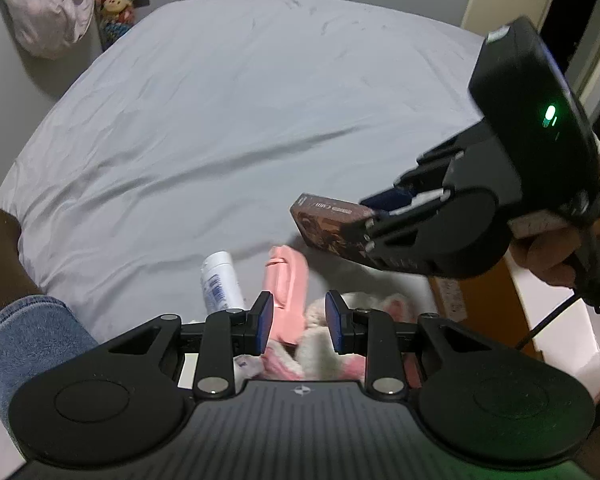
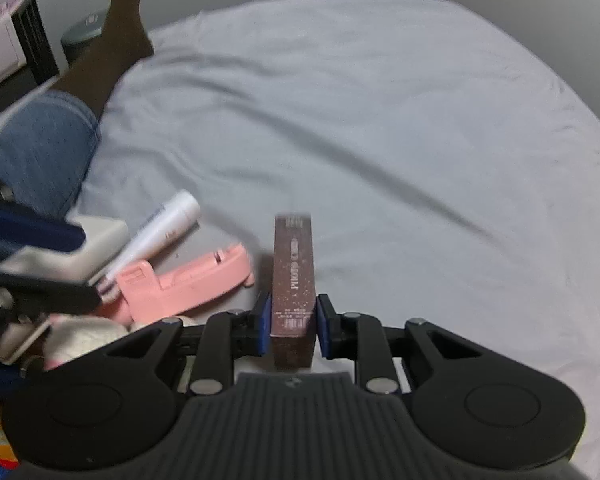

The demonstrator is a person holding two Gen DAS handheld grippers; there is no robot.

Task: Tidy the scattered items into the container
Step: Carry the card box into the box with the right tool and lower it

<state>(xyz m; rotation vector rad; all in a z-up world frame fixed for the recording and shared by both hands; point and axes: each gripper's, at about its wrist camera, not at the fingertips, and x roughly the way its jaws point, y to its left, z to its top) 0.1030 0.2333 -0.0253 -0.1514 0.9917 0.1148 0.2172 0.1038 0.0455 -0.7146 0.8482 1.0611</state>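
Right gripper [image 2: 290,326] pinches brown box [image 2: 293,276] | left gripper [image 1: 299,322] spread | bedsheet [image 1: 240,120] beyond bare

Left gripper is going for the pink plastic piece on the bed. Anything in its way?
Nothing visible. The pink plastic piece lies just ahead of the left gripper, whose fingers are open. The white tube is on its left and the fluffy item on its right. The right gripper, holding the brown box, hangs off to the right.

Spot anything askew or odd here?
Nothing damaged or spilled. Pink tool and white tube lie loose on the sheet; right gripper holds the brown box squarely.
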